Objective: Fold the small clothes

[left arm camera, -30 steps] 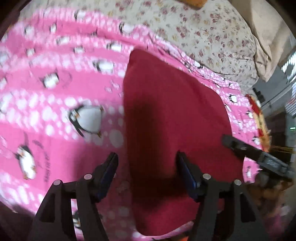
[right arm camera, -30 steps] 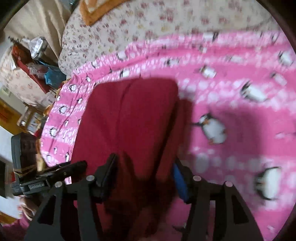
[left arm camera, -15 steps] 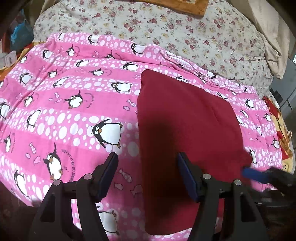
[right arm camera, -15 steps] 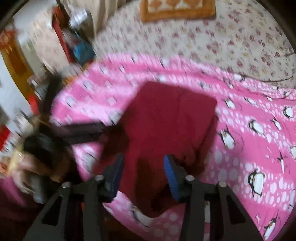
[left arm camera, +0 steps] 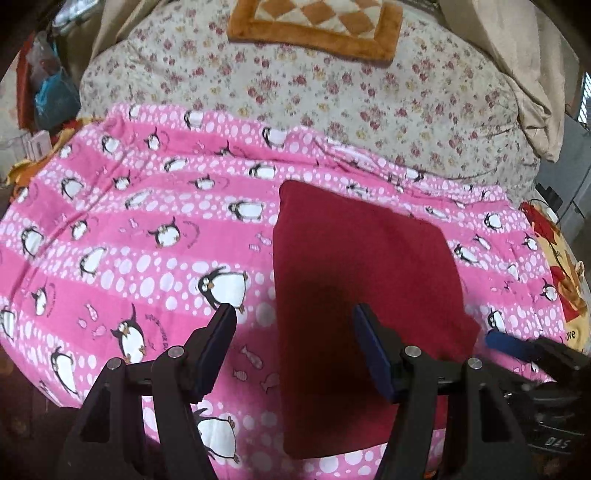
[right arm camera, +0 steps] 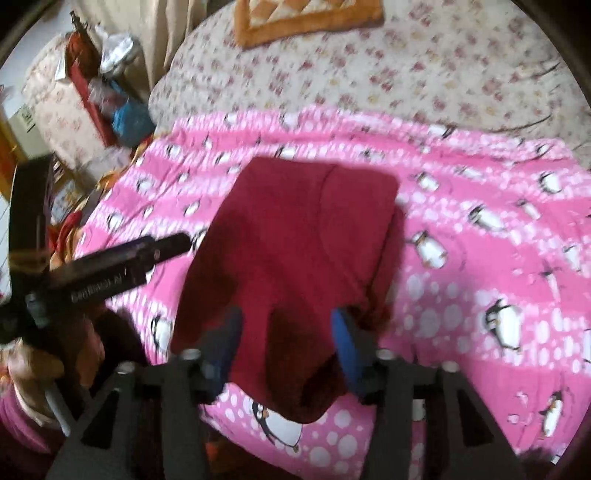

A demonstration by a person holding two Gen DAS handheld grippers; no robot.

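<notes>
The left gripper (left arm camera: pixel 295 347) is held with its fingers (left arm camera: pixel 218 343) spread wide and empty above the near left edge of the red cloth (left arm camera: pixel 365 295). The right gripper (right arm camera: pixel 286 343) is likewise spread, gripping nothing, over the cloth's near end. The cloth is laid folded on the pink penguin blanket (left arm camera: pixel 129 229). Beyond it, a floral bedspread (left arm camera: pixel 332 85) and an orange cushion (left arm camera: pixel 314 26) are seen.
</notes>
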